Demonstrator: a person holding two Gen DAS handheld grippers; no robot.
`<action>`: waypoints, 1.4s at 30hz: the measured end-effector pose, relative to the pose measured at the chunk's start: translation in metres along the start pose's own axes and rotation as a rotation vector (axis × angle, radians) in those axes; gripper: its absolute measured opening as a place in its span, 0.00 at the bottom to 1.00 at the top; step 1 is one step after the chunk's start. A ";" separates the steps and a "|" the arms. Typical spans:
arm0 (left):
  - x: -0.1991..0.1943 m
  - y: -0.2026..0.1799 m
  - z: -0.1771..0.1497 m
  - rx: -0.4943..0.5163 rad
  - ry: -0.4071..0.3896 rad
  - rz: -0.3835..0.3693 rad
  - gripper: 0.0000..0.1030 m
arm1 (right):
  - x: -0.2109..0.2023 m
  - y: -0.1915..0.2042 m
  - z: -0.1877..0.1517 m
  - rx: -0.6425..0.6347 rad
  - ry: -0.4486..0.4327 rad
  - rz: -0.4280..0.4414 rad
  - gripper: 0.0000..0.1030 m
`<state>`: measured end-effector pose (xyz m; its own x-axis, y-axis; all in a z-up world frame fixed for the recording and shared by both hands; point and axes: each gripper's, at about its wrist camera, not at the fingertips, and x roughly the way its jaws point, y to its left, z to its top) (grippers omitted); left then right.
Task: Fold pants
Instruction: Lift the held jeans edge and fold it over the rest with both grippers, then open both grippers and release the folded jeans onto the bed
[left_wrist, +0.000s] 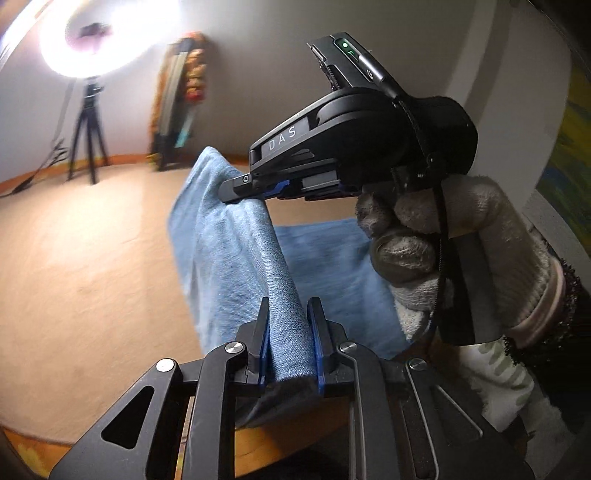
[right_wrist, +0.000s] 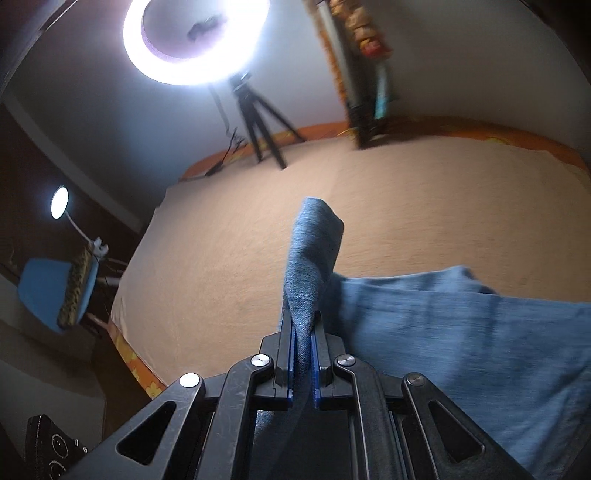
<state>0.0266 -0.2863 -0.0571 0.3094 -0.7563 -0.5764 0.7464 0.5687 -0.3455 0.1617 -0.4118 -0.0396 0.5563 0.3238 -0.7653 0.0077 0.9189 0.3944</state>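
Pants of blue denim hang lifted above a tan bed, their loose part trailing down toward 4 o'clock in the right wrist view. Left tongs clamp a thick fold of the denim. Right tongs pinch another fold, jaws nearly together on it. A gloved hand holds the right tongs at 2 o'clock in the left view. A ring light on a tripod glows at 12 o'clock.

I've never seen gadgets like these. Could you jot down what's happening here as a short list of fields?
garment: blue denim pants, partly lifted off the surface
surface: tan bed cover
left gripper: shut on a fold of the pants
right gripper: shut on another fold
holder: gloved hand on the right gripper
background: ring light on a tripod
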 end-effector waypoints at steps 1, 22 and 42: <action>0.003 -0.005 0.001 0.003 0.003 -0.012 0.15 | -0.006 -0.008 0.000 0.010 -0.009 0.000 0.04; 0.090 -0.114 0.018 0.093 0.093 -0.207 0.15 | -0.108 -0.164 -0.028 0.191 -0.130 -0.101 0.04; 0.146 -0.112 0.017 0.136 0.205 -0.223 0.15 | -0.113 -0.251 -0.050 0.284 -0.109 -0.187 0.02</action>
<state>-0.0017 -0.4658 -0.0902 0.0145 -0.7685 -0.6397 0.8587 0.3373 -0.3857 0.0549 -0.6674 -0.0776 0.6089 0.1160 -0.7847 0.3399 0.8557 0.3902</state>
